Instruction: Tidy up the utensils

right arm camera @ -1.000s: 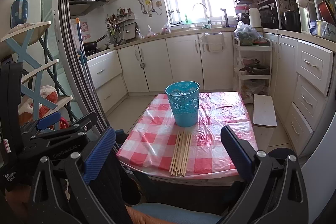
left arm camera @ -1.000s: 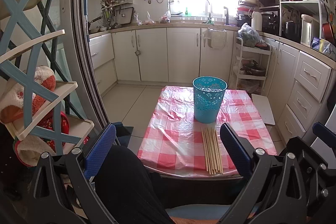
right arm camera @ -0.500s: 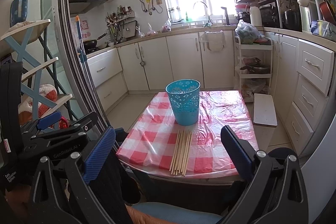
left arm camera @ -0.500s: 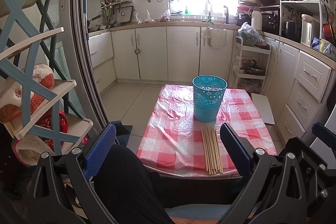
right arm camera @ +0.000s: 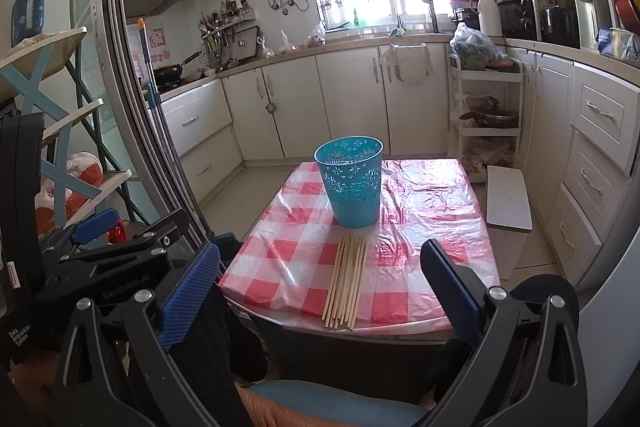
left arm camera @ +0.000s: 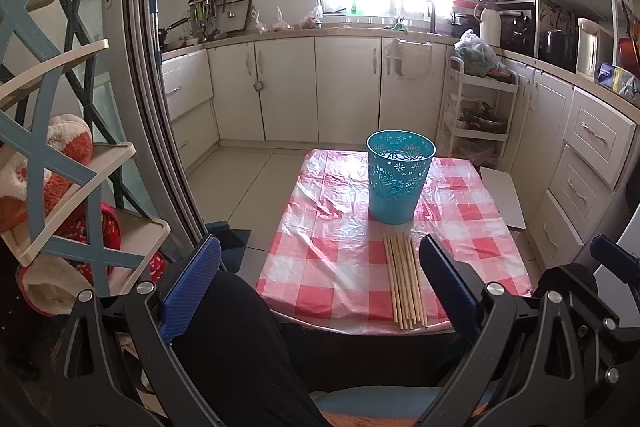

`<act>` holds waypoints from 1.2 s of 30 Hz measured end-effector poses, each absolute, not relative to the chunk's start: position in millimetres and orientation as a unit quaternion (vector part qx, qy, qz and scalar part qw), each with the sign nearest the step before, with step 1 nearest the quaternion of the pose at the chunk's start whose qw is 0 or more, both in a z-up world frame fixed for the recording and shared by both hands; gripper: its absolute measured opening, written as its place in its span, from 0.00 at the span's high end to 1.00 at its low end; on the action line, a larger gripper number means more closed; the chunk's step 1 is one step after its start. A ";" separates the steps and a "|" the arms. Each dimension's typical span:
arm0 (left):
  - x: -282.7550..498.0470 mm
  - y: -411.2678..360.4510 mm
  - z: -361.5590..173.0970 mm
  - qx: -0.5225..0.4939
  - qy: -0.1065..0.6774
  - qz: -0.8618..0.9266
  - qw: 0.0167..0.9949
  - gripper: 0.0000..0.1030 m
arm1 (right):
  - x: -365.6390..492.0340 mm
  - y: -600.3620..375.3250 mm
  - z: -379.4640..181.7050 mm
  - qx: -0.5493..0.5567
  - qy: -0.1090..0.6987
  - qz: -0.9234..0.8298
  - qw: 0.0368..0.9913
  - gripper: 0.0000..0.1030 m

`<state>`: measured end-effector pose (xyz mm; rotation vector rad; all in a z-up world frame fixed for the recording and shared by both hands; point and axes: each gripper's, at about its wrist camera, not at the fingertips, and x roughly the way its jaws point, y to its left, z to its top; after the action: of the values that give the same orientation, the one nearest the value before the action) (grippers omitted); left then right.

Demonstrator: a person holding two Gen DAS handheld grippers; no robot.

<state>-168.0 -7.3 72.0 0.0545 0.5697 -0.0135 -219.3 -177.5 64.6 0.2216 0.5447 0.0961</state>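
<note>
Nothing of the sorting looks done yet. The bundle of pale wooden chopsticks (left arm camera: 405, 281) lies flat on the small bench covered in a red-and-white checked plastic cloth (left arm camera: 332, 247), side by side in a neat row, their near ends close to the front edge and their far ends just short of the teal perforated plastic cup-shaped bin (left arm camera: 400, 181), which stands upright near the middle of the bench. From what shows through its rim and lattice, the bin seems to hold no sticks, though its bottom is hidden. The left gripper (left arm camera: 320, 281) hangs back from the bench at about seat level, its blue-padded fingers (left arm camera: 192, 283) spread wide with nothing between them. The right gripper (right arm camera: 320, 281) is likewise short of the bench, its fingers (right arm camera: 448, 289) spread just as wide and empty. By this reading the whole job is left: approach the row, pick up the chopsticks, and stand them in the bin.
</note>
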 end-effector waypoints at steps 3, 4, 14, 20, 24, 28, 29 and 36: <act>-156.7 -9.3 65.4 0.028 0.293 -0.006 0.956 0.07 | -211.4 -179.4 60.6 0.112 0.278 0.047 0.953 0.06; -152.6 -9.1 63.6 0.028 0.297 -0.005 0.954 0.07 | -207.8 -180.6 58.8 0.116 0.285 0.047 0.950 0.06; -98.0 -6.7 21.5 0.033 0.354 0.011 0.934 0.07 | -152.0 -196.5 19.8 0.110 0.317 0.034 0.941 0.06; -44.2 -11.1 -29.5 0.043 0.409 -0.004 0.911 0.07 | -87.6 -214.2 -51.5 0.115 0.416 0.032 0.901 0.40; -11.4 -19.3 -64.5 0.033 0.451 -0.020 0.892 0.07 | -54.2 -216.3 -87.6 0.104 0.460 0.030 0.881 0.55; 13.5 -32.9 -88.0 0.030 0.473 -0.029 0.880 0.07 | -23.8 -209.5 -109.3 0.096 0.480 0.035 0.872 0.71; 18.1 -35.8 -91.7 0.031 0.477 -0.030 0.878 0.07 | -17.5 -207.9 -113.8 0.091 0.487 0.034 0.868 0.74; 52.3 -51.9 -117.3 0.027 0.505 -0.038 0.862 0.07 | -0.1 -205.8 -138.4 0.071 0.502 0.039 0.861 0.83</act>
<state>52.3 -51.9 -117.3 0.0559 1.0592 -0.0806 -0.1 -205.8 -138.4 0.1491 1.0536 0.0813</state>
